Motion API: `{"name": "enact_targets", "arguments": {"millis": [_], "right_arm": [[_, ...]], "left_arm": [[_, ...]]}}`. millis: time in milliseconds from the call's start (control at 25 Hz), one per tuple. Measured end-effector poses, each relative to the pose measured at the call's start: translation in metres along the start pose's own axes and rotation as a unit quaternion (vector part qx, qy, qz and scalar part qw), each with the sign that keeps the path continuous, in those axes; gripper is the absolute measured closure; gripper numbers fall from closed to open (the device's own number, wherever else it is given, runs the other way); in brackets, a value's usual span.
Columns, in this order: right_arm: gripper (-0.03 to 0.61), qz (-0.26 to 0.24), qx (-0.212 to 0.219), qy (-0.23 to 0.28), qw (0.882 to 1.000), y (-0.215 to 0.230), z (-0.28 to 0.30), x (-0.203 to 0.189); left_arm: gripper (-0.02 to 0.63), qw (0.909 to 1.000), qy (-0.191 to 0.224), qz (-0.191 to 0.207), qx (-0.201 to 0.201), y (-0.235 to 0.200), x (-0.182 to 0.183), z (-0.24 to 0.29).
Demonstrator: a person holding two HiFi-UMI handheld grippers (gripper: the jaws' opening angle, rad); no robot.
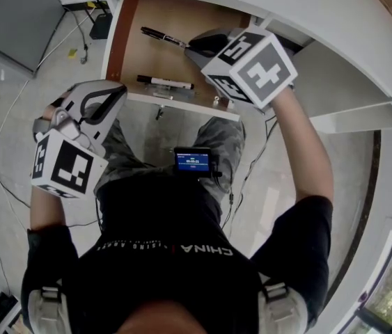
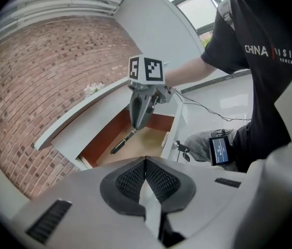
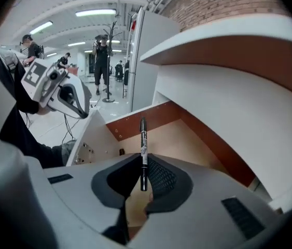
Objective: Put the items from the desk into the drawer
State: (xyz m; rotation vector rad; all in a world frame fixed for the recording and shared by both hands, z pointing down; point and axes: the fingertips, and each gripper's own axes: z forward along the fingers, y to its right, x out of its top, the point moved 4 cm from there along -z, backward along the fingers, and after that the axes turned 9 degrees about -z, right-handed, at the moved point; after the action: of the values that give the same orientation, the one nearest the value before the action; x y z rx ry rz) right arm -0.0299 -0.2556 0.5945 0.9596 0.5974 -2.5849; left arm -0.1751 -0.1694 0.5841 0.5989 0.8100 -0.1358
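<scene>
The right hand-held gripper pinches a slim black marker over the brown wooden drawer; a slack grip could drop it askew. The left hand-held gripper is closed and empty.

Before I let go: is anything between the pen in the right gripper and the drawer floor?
Nothing visible. The right gripper holds the pen over the open drawer, whose wooden floor is bare around it. A second pen lies near the drawer's front edge, clear of this one.
</scene>
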Motion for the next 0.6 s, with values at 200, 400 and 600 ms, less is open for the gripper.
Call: {"name": "enact_targets", "arguments": {"millis": [200,400,600], "right_arm": [[0.532,-0.045,0.042,-0.094,0.994,-0.006,0.045,-0.009],[0.532,-0.065,0.082,-0.112,0.988,-0.018,0.08,-0.013],[0.532,-0.069,0.055,-0.214,0.973,-0.005,0.083,-0.042]], "left_arm": [[0.601,0.9995,0.002,-0.031,0.0,-0.011,0.004,0.006],[0.601,0.9989,-0.015,-0.044,-0.001,-0.019,-0.001,0.016],[0.601,0.9984,-0.037,-0.041,-0.012,-0.021,-0.009,0.029]]}}
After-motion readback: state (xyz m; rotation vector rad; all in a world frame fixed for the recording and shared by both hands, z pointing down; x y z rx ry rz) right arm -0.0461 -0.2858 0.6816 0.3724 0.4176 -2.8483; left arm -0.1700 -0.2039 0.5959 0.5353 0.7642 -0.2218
